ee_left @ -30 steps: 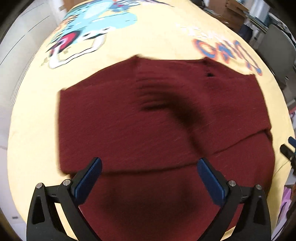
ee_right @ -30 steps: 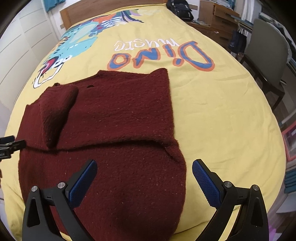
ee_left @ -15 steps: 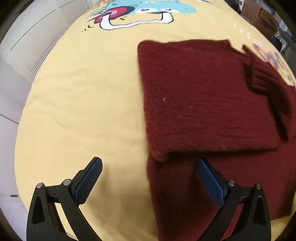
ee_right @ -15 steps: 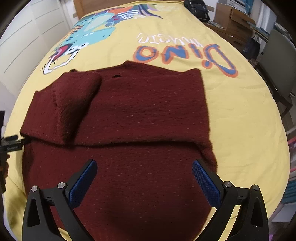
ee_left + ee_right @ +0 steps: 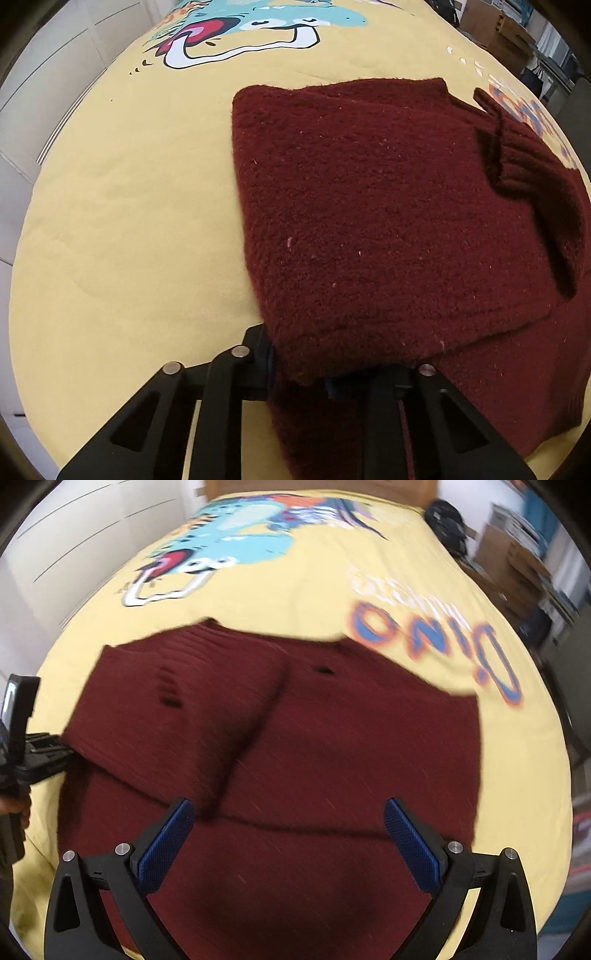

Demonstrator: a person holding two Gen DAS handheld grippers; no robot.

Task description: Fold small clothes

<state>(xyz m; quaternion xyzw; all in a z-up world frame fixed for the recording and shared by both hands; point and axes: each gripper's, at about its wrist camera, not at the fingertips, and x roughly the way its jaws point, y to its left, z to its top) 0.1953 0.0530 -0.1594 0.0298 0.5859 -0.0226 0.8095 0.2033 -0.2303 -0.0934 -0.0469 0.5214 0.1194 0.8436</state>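
A dark red knit sweater lies partly folded on a yellow bedspread, its top part turned over the lower part. My left gripper is shut on the sweater's left folded corner; its pads are hidden by the cloth. In the right wrist view the sweater fills the middle, and my right gripper is open and empty just above the fold line. The left gripper shows at the sweater's left edge there.
The bedspread has a dinosaur print and "Dino" lettering beyond the sweater. White wall panels run along the left side. Cardboard boxes and shelves stand at the far right.
My left gripper has moved in and shut on the sweater's left corner. My right gripper has moved left over the sweater's middle and stays open.
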